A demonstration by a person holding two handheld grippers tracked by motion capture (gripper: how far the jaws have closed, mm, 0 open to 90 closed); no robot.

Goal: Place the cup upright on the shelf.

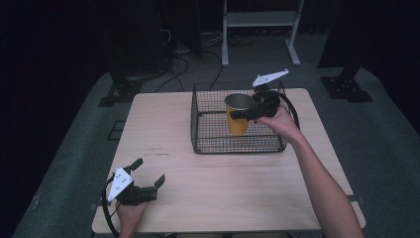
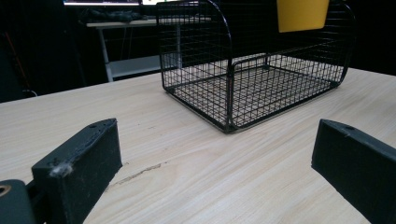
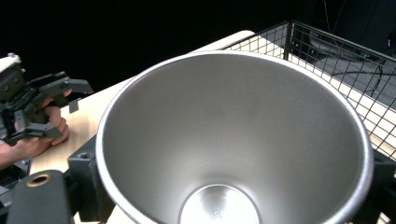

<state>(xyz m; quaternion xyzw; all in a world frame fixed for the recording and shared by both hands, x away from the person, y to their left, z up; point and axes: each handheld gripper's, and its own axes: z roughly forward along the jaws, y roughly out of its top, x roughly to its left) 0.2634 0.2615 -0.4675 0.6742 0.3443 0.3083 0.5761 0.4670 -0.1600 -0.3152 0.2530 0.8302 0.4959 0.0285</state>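
High view, left to right: left gripper (image 1: 148, 181) rests on the table (image 1: 223, 198) at the near left corner, jaws spread wide, holding nothing. Mid-table stands the wire basket (image 1: 208, 144). Right gripper (image 1: 241, 114) is clamped on the yellow cup (image 1: 237, 124), held upright inside the basket, apparently off its floor. Cup looks light and rigid, with a smooth metal lining, likely slippery. The grip near the rim on the flared wall seems sound; squeeze firmly.
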